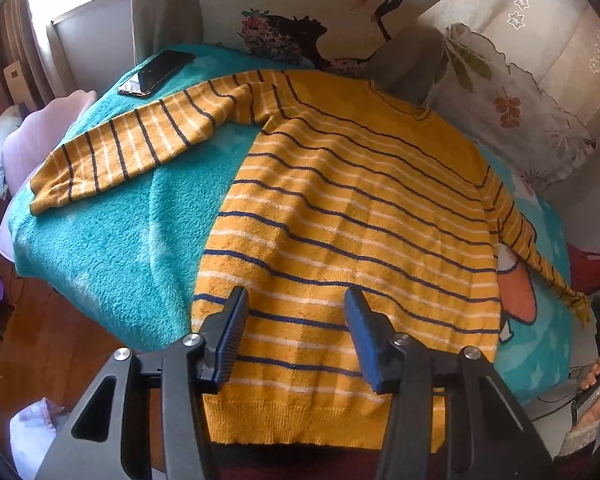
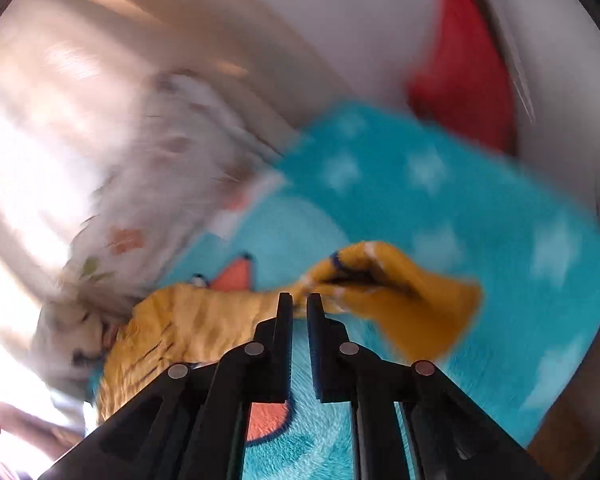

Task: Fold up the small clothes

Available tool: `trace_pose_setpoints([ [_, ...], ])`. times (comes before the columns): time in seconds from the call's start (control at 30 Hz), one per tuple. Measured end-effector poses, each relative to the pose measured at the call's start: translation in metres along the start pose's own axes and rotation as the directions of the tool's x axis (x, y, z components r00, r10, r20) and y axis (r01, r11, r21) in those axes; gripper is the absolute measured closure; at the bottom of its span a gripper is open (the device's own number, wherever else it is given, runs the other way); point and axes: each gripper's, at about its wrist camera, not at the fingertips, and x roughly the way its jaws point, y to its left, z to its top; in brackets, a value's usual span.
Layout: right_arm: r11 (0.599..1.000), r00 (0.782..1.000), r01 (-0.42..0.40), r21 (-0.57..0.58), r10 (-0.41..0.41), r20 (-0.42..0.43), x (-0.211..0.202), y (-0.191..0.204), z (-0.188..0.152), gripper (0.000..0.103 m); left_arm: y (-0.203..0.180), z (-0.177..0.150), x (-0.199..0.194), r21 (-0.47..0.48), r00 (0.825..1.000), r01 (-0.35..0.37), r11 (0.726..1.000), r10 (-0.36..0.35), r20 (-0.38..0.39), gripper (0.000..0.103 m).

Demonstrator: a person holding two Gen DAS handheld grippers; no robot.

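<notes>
Sweater [image 1: 348, 216] lies flat under open left tool [image 1: 296, 300]; right tool [image 2: 299, 304] clamps its sleeve [image 2: 380, 280].

Both wrist views: downward, sharing sweater [image 1: 340, 200].

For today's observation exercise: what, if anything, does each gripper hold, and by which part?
Right gripper: shut on the striped sweater, near the cuff end of its sleeve. Left gripper: open above the sweater's hem, holding nothing.

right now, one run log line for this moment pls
stage: sleeve fold | left gripper: open over sweater | right gripper: shut on sleeve cuff | surface: teal blanket
</notes>
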Motion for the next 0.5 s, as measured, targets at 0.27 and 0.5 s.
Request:
trace_pose_setpoints([
  [0.27,0.962,0.986,0.107,0.252,-0.070,-0.153,0.001,-0.091,-0.052,0.086,-0.008,0.000,0.020,-0.010,0.998,0.006,1.000,-0.006,-0.062,0.053],
  [0.5,0.930,0.987,-0.038,0.365,0.092,-0.132,0.024,-0.081,-0.056,0.048,-0.037,0.005,0.030,0.061,0.996,0.020,0.998,-0.014,-0.085,0.053],
])
